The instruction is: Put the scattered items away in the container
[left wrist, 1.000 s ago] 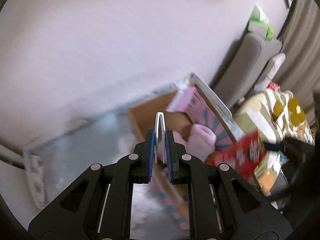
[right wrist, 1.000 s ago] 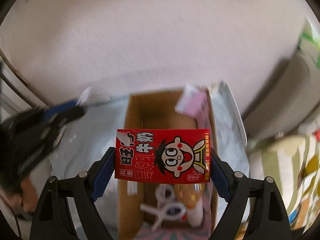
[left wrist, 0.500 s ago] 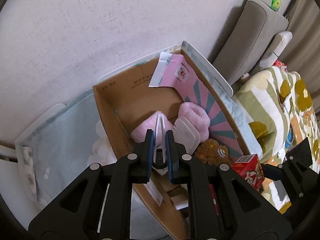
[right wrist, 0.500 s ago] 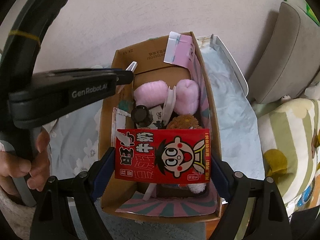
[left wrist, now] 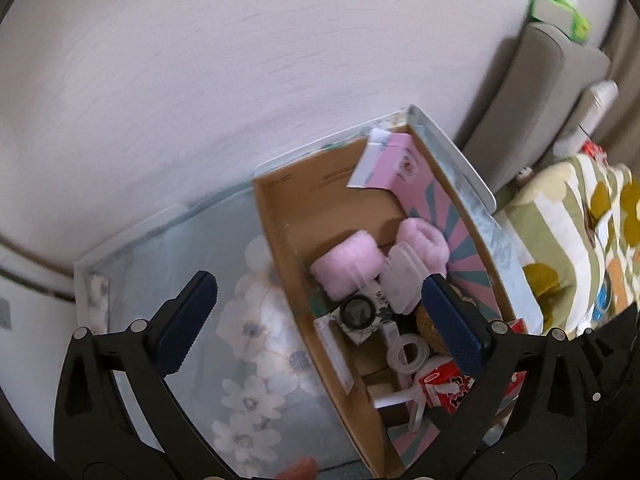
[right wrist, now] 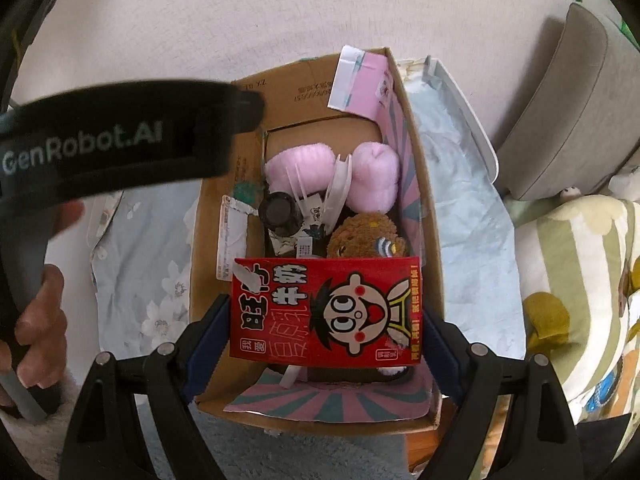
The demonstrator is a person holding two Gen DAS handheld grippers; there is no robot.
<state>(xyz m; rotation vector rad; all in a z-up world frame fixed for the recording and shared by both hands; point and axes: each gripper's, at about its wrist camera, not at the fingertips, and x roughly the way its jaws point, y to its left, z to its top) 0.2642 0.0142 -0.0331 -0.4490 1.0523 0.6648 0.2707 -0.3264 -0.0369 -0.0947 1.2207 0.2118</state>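
Standing on a pale floral tabletop, the open brown cardboard box holds two pink plush slippers. Right tongs clench a red cartoon-printed milk carton over its near end; left tongs, just sprung wide, hang released and empty.

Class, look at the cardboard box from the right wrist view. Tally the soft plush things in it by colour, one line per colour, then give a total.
Pink plush: 2, one left of the other.
Brown plush: 1, just behind the red carton.
Total: 3 plush things in the cardboard box.
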